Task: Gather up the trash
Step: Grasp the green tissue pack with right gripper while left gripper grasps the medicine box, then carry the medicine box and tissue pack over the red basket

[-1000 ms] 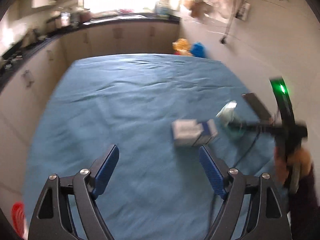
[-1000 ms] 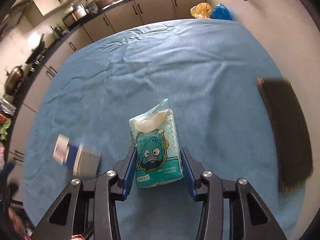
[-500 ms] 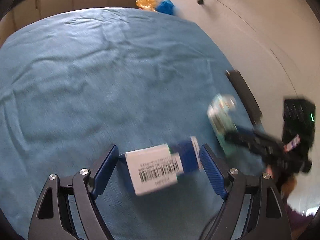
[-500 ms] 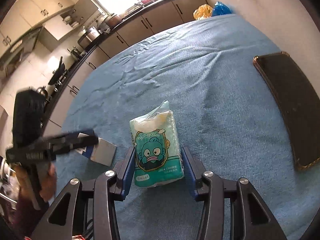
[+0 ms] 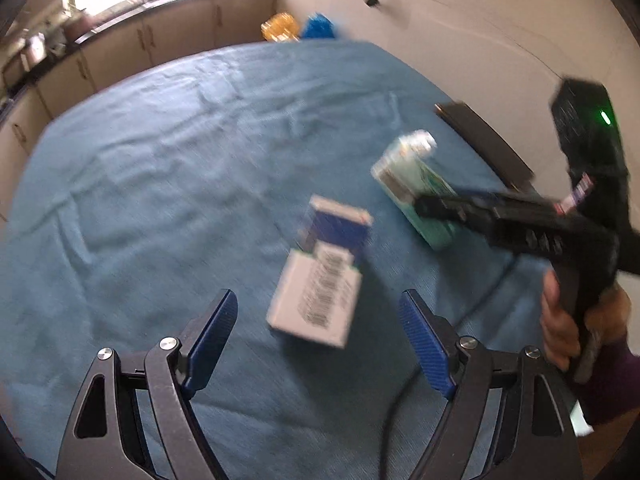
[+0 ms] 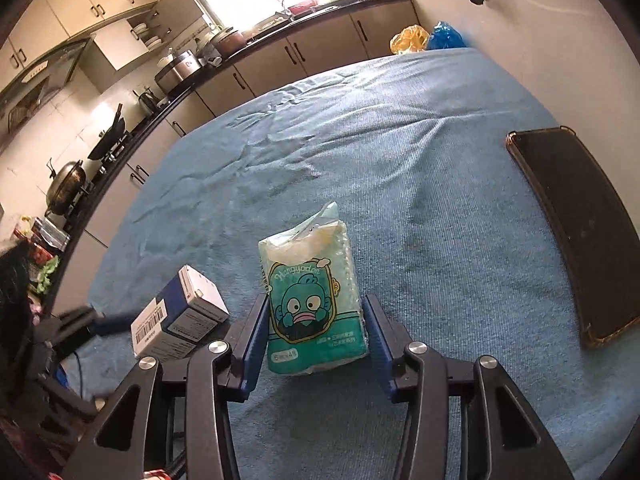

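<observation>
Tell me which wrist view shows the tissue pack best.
Right wrist: the tissue pack sits centred and sharp between the right gripper fingers, its cartoon print readable. Left wrist shows it blurred, side-on, partly hidden behind the right gripper.

Two black hand-held claws with blue pads

Each claw, left (image 5: 318, 342) and right (image 6: 316, 342), has black skeletal arms with triangular cut-outs, silver round screws and ribbed blue fingers (image 5: 212, 334). A black cable (image 5: 390, 432) trails below; the right unit shows a green light (image 5: 605, 119), held beside a purple sleeve (image 5: 614, 384).
</observation>
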A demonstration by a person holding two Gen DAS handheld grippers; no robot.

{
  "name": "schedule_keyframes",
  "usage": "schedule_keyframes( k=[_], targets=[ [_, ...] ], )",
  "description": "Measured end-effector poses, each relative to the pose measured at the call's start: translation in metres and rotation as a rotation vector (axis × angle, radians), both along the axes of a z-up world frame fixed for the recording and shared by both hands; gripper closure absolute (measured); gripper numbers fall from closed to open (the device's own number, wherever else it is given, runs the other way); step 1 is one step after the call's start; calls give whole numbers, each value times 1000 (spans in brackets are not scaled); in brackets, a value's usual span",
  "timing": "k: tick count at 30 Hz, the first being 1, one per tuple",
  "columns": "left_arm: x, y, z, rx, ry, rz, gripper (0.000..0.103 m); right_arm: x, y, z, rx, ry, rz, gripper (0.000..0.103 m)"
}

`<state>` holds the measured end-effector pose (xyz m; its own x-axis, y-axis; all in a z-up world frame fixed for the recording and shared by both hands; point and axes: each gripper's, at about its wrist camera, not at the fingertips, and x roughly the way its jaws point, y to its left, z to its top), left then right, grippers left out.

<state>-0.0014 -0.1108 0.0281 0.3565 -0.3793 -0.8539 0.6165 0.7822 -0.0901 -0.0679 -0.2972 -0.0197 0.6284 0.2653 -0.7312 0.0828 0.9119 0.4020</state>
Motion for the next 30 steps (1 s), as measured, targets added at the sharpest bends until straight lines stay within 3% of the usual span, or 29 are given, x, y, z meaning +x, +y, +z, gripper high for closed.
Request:
schedule_keyframes(
  k=[6,8,9,10,12,16,22,27,30],
  targets=[
    [15,-14,-10,24,-22,2,22,0,5,0,-25,-6,3,51],
    [14,-20,-15,40,-30,-11,35,1,6,0,-33,-9,3,50],
    [12,-20,-16,49,-24,-11,56,1,8,1,-40,-11,3,50],
    [13,-20,-18,61,-16,-2,69,0,10,1,-53,-15,3,50],
    [13,-15,-15,85,-50,49,69,-1,14,0,-88,-22,5,48],
    [8,13,1,27,-57,124,69,-1,25,0,-183,-34,20,44],
    [-20,78,18,-24,-78,250,69,-3,41,-2,-316,-40,30,49],
    [-34,119,14,-62,-62,334,69,-9,36,1,-285,-62,18,57],
    [-47,136,16,-42,-81,339,69,-14,35,4,-243,-61,-3,60]
  ],
)
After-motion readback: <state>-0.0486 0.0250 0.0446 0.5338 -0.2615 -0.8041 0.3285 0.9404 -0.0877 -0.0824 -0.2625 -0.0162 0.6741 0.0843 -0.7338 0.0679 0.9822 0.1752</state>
